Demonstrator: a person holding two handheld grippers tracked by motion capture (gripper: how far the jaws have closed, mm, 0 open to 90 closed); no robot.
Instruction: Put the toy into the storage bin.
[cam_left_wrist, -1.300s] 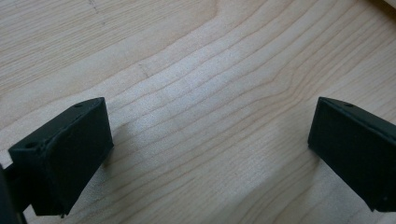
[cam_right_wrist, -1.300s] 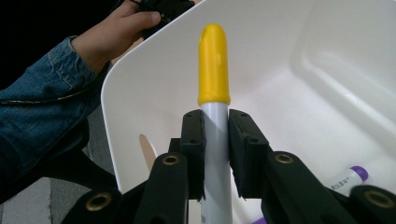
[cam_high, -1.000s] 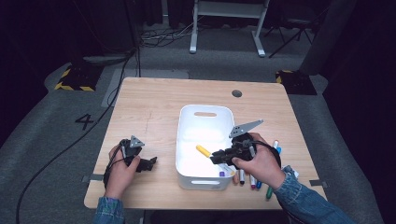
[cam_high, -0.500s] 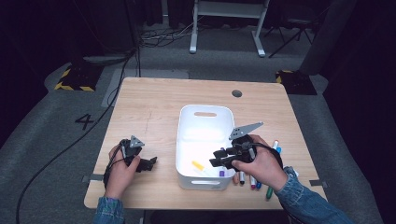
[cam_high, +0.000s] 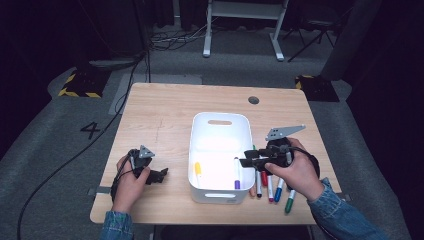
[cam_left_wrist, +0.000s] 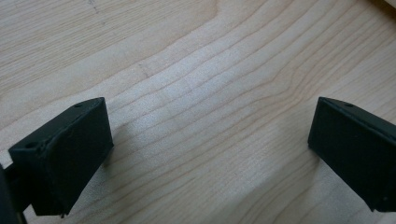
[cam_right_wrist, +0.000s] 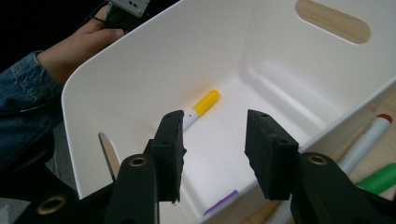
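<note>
A white bin (cam_high: 220, 116) stands mid-table. On its floor lie a yellow-capped marker (cam_high: 198, 169) and a purple marker (cam_high: 236, 175). My right gripper (cam_high: 245, 161) hovers over the bin's right rim, pointing left into it. In the right gripper view its jaws (cam_right_wrist: 212, 140) stand open; they have just been opening and nothing is between them. Beyond them lies the yellow marker (cam_right_wrist: 201, 105), with the purple one (cam_right_wrist: 222, 201) below. My left gripper (cam_high: 162, 175) rests on the table left of the bin, open (cam_left_wrist: 210, 140) over bare wood.
Several markers (cam_high: 270, 187) lie in a row on the table right of the bin, under my right hand, with a green one (cam_high: 290, 204) at the end. The table's front edge (cam_high: 215, 220) is close behind the bin. A round hole (cam_high: 253, 100) sits near the far edge.
The yellow marker, held up by my right gripper a second ago, now lies on the bin's floor. The right gripper has opened and drawn back to the right. The left hand stayed put.
</note>
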